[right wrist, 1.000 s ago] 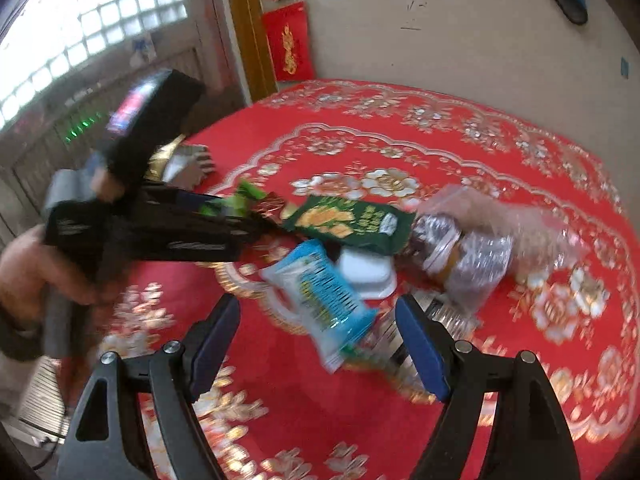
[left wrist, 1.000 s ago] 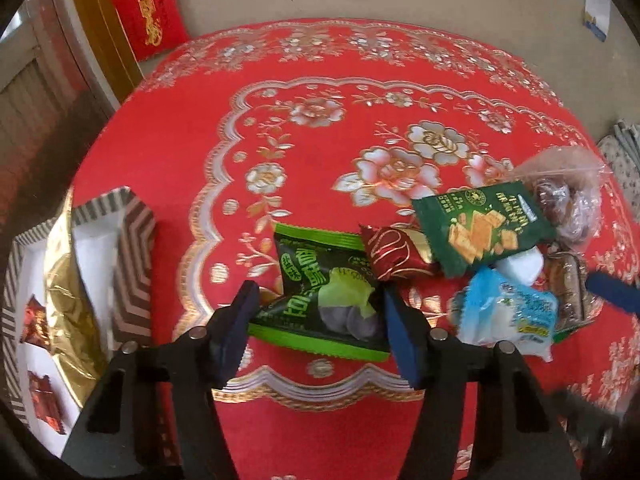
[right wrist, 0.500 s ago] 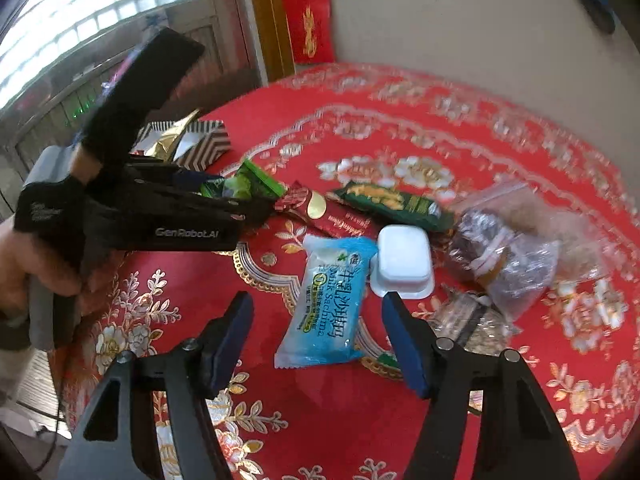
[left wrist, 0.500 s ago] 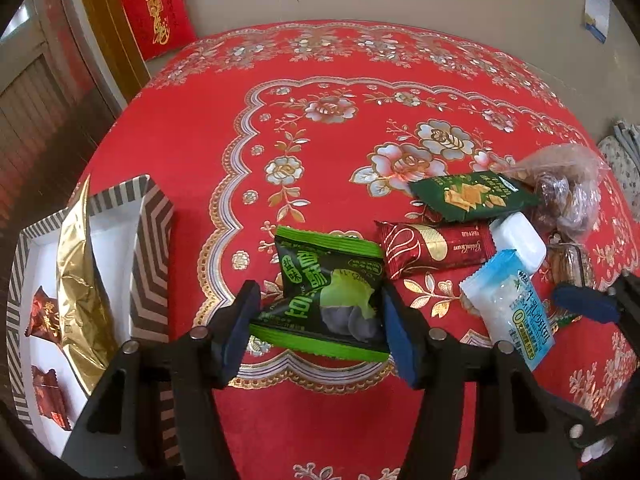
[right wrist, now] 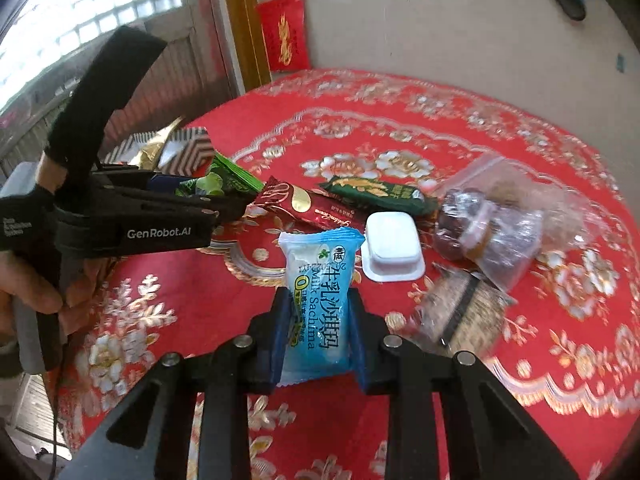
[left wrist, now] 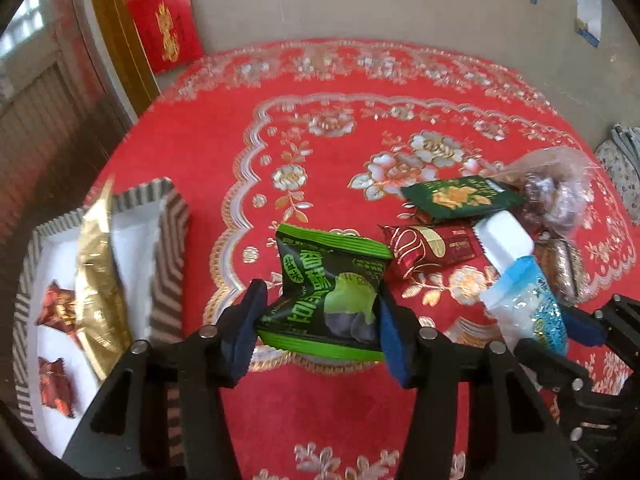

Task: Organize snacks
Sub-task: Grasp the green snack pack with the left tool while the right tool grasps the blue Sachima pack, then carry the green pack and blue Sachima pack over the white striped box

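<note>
My left gripper (left wrist: pixel 320 320) is shut on a green snack packet (left wrist: pixel 328 292) and holds it above the red tablecloth; the packet also shows in the right wrist view (right wrist: pixel 224 180). My right gripper (right wrist: pixel 318 340) is shut on a light blue Milk Sachima packet (right wrist: pixel 320 292), which also shows in the left wrist view (left wrist: pixel 528 308). A striped box (left wrist: pixel 168 232) with a gold bag (left wrist: pixel 96 280) and red candies (left wrist: pixel 56 308) stands at the left.
On the cloth lie a dark red bar (right wrist: pixel 308 208), a dark green packet (right wrist: pixel 380 192), a white tub (right wrist: pixel 392 244), a clear bag of dark sweets (right wrist: pixel 492 224) and a clear wrapped snack (right wrist: pixel 460 312). The table edge and wall are behind.
My right gripper has closed onto the blue Sachima packet. My left gripper, still holding the green packet, has moved left and a bit up, toward the striped box.
</note>
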Demonstrator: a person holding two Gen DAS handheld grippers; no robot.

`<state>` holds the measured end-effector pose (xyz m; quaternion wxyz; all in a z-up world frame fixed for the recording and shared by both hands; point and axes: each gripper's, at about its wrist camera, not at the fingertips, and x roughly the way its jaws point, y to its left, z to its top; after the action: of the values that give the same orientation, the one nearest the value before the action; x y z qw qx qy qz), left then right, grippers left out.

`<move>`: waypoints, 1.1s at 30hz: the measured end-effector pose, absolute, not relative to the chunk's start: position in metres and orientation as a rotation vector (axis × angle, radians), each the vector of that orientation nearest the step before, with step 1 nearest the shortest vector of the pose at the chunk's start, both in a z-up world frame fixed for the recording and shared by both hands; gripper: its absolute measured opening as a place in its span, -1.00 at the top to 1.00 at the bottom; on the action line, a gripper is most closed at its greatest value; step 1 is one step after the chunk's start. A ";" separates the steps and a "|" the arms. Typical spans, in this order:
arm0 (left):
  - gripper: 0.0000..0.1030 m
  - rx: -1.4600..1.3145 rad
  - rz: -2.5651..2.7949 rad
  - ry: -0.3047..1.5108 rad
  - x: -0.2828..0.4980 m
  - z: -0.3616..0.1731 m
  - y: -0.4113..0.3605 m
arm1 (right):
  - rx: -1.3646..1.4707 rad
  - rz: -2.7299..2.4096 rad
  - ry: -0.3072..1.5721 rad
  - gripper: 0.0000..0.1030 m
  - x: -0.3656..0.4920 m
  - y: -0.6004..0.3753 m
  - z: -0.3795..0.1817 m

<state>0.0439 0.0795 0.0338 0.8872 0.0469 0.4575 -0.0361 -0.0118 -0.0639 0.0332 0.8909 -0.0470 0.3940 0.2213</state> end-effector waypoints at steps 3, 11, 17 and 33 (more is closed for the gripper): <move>-0.06 0.095 -0.096 0.919 0.025 0.044 0.077 | -0.072 0.443 0.800 0.48 -0.024 -0.068 0.038; -0.06 0.105 -0.116 0.859 -0.019 0.059 0.075 | -0.048 0.453 0.777 0.48 -0.045 -0.064 0.048; -0.06 0.117 -0.095 0.824 -0.040 0.065 0.082 | -0.046 0.470 0.768 0.48 -0.054 -0.055 0.052; -0.06 0.089 -0.006 0.770 -0.077 0.075 0.128 | -0.097 0.552 0.761 0.48 -0.062 -0.006 0.057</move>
<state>-0.0766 0.1276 0.0747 0.9258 0.0434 0.3754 -0.0028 -0.0624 -0.0064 0.0566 0.8904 -0.0465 0.3665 0.2659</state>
